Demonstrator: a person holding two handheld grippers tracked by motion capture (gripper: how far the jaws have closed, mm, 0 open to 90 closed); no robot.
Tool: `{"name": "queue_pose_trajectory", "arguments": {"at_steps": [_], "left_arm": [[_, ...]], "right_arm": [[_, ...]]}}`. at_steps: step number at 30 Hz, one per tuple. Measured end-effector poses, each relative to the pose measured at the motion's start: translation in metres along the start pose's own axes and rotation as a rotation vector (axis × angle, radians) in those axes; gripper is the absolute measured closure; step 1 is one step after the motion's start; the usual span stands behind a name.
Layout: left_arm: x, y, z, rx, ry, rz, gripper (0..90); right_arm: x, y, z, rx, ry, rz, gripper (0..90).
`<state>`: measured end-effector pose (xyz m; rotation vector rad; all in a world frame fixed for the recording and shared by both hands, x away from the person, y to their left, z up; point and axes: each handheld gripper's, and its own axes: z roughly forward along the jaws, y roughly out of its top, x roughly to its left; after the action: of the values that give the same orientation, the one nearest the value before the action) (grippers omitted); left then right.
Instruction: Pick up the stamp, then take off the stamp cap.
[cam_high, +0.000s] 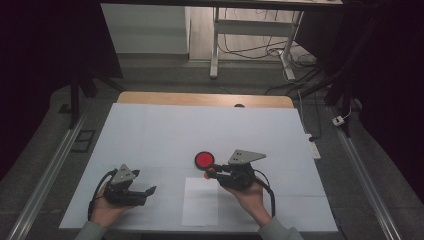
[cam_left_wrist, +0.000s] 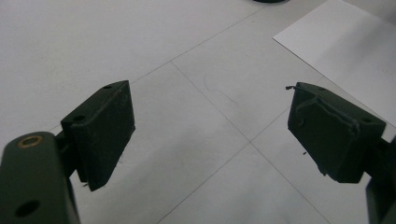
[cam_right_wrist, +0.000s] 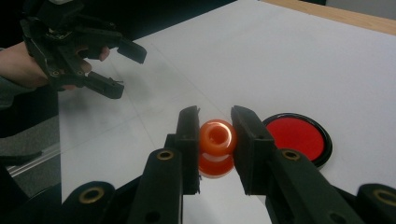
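Right gripper view, right gripper (cam_right_wrist: 215, 140): pinching a glossy orange spool-shaped plastic knob (cam_right_wrist: 216, 145).
Beside it: round black-rimmed red ink pad (cam_right_wrist: 297, 136).
Left gripper (cam_left_wrist: 210, 126): spread, holding nothing.

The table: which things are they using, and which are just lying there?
In use:
- orange stamp, clamped in the right gripper
- red ink pad, open, beside the stamp
- paper sheet, probably for stamping

Just there:
- left gripper, open, holding nothing
- power strip at the table's right edge
- desk frame and cables on the floor behind
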<state>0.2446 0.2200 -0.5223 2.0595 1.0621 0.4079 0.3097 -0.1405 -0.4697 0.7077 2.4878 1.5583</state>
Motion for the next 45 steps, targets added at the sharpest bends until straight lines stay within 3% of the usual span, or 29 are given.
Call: {"name": "queue_pose_trajectory", "arguments": {"at_steps": [20,29,39,45], "left_arm": [[-0.004,0.004,-0.001,-0.014,0.003,0.019,15.0],[-0.026,0.02,-0.007,-0.04,0.005,0.109,15.2],[-0.038,0.035,-0.002,-0.061,-0.011,0.148,15.1],[-0.04,0.041,0.006,-0.058,-0.039,0.151,16.4]], "right_arm": [[0.0,0.001,-0.007,-0.016,-0.014,-0.002,72.0],[0.0,0.002,-0.007,-0.015,-0.014,-0.002,72.0],[0.001,0.001,-0.007,-0.014,-0.012,-0.003,72.0],[0.0,0.002,-0.007,-0.018,-0.005,-0.001,72.0]]}}
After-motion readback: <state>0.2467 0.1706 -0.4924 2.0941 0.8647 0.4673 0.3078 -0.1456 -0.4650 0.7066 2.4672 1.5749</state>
